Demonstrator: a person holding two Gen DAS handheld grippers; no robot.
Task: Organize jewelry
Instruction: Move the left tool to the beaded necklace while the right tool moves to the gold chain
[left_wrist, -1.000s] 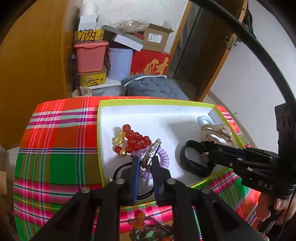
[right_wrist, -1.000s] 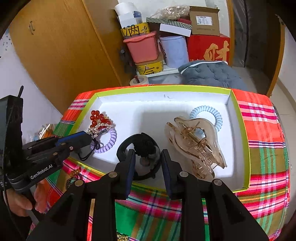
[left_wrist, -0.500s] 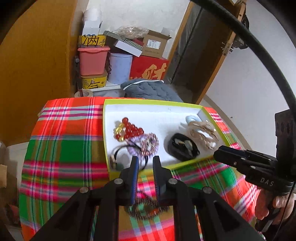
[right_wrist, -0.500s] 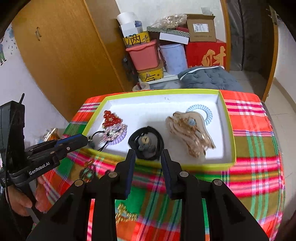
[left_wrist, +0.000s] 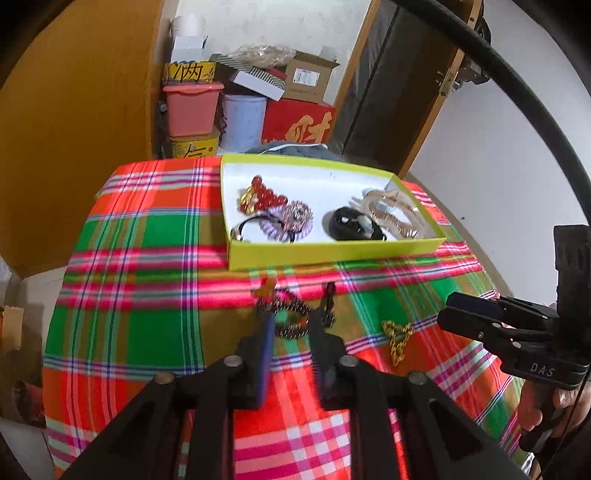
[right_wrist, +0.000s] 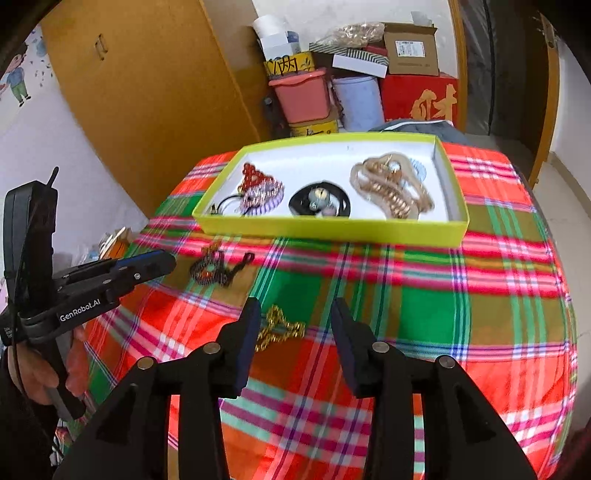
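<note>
A yellow-green box (left_wrist: 332, 251) (right_wrist: 332, 230) on the plaid cloth holds a red bead bracelet (left_wrist: 264, 195), a purple coil tie (left_wrist: 291, 221), a black hair tie (left_wrist: 351, 223) and a tan hair claw (right_wrist: 391, 188). A dark beaded bracelet (left_wrist: 291, 317) (right_wrist: 214, 267) and a gold chain (left_wrist: 397, 339) (right_wrist: 279, 326) lie on the cloth in front of the box. My left gripper (left_wrist: 290, 332) is open and empty, just short of the dark bracelet. My right gripper (right_wrist: 293, 321) is open and empty, with the gold chain between its fingers.
The plaid table (right_wrist: 443, 295) drops off at its edges. Behind it stand a pink bin (left_wrist: 192, 107), a red box (left_wrist: 299, 122), cardboard boxes and a wooden cabinet (right_wrist: 147, 92). A grey cushion lies behind the box.
Both grippers have drawn back out of the box toward the table's near side and opened wider. The left now faces the dark bracelet, the right the gold chain.
</note>
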